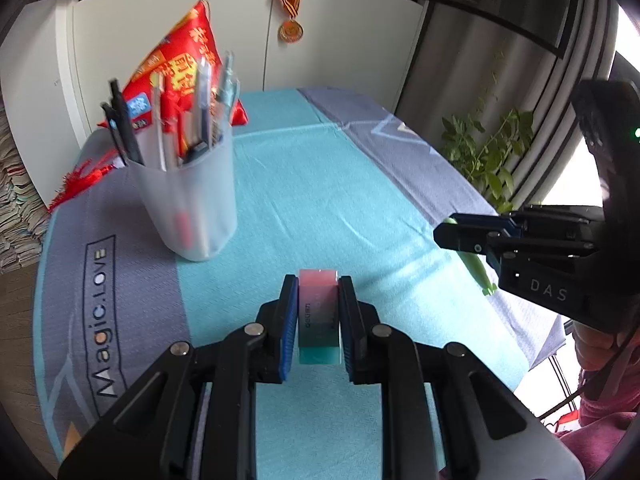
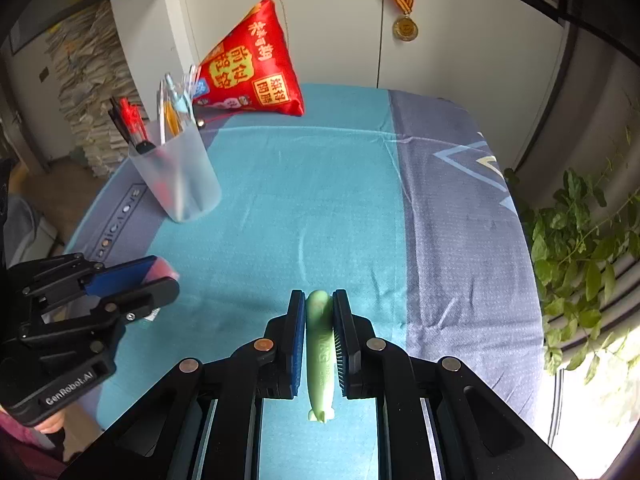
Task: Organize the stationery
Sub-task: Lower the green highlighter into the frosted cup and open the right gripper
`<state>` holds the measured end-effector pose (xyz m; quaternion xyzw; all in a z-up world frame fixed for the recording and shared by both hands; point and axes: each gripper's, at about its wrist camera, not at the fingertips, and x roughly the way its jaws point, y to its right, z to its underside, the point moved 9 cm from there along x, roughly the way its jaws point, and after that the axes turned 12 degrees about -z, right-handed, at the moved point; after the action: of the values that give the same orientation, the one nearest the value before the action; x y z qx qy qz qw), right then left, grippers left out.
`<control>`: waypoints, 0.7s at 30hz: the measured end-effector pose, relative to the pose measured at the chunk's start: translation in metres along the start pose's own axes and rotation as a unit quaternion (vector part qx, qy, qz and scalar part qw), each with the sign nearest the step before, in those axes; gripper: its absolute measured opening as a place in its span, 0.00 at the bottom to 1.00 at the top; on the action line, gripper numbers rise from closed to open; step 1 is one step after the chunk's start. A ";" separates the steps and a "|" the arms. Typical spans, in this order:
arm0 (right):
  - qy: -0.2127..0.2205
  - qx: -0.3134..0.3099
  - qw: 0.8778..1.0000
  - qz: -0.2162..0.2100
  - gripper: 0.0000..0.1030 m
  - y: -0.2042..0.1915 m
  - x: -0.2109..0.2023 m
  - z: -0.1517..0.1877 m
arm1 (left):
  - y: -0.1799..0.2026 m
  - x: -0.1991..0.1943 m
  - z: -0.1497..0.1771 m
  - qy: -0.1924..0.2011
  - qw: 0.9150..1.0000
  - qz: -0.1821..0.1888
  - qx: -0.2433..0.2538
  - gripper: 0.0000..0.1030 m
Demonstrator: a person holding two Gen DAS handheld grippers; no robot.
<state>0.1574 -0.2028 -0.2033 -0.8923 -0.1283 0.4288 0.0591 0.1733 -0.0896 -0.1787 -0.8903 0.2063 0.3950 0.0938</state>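
Observation:
My left gripper [image 1: 319,286] is shut on a pink-to-teal eraser [image 1: 317,312], held just above the teal tablecloth [image 1: 320,184]. It also shows at the left of the right wrist view [image 2: 158,276]. My right gripper [image 2: 319,300] is shut on a pale green rocket-shaped stationery piece [image 2: 320,352], which also shows in the left wrist view [image 1: 478,272] under the right gripper [image 1: 444,232]. A frosted pen cup [image 1: 188,196] holding several pens stands ahead to the left, and it shows in the right wrist view [image 2: 176,172] too.
A red triangular cushion [image 2: 252,68] with a red tassel [image 1: 80,180] leans at the table's back. A medal [image 2: 405,28] hangs on the white cabinet behind. A leafy plant [image 2: 580,248] stands off the table's right edge. Stacked papers [image 2: 88,80] are piled at left.

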 end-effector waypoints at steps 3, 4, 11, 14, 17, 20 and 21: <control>0.008 0.002 1.000 -0.004 0.14 -0.001 -0.004 -0.003 | -0.005 -0.009 -0.006 0.016 1.000 -0.007 -0.002 0.17; 0.009 0.001 1.000 -0.005 0.14 -0.001 -0.004 -0.004 | -0.006 -0.011 -0.007 0.019 1.000 -0.009 -0.002 0.17; 0.024 -0.004 1.000 -0.019 0.14 -0.010 -0.009 -0.016 | -0.019 -0.015 -0.010 0.029 0.999 -0.024 -0.013 0.17; 0.035 -0.016 0.999 -0.031 0.14 -0.022 -0.012 -0.032 | -0.030 -0.019 -0.005 0.031 0.999 -0.031 -0.024 0.17; 0.043 -0.030 0.998 -0.046 0.14 -0.040 -0.012 -0.052 | -0.040 -0.024 -0.004 0.035 0.998 -0.040 -0.035 0.17; 0.051 -0.042 0.995 -0.070 0.14 -0.062 -0.010 -0.076 | -0.052 -0.030 -0.003 0.041 0.997 -0.050 -0.047 0.17; 0.055 -0.047 0.995 -0.075 0.14 -0.068 -0.009 -0.085 | -0.055 -0.032 -0.003 0.043 0.996 -0.053 -0.051 0.17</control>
<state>0.2057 -0.1394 -0.1285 -0.9041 -0.2114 0.3672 0.0556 0.1801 -0.0313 -0.1528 -0.9195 0.1427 0.3612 0.0603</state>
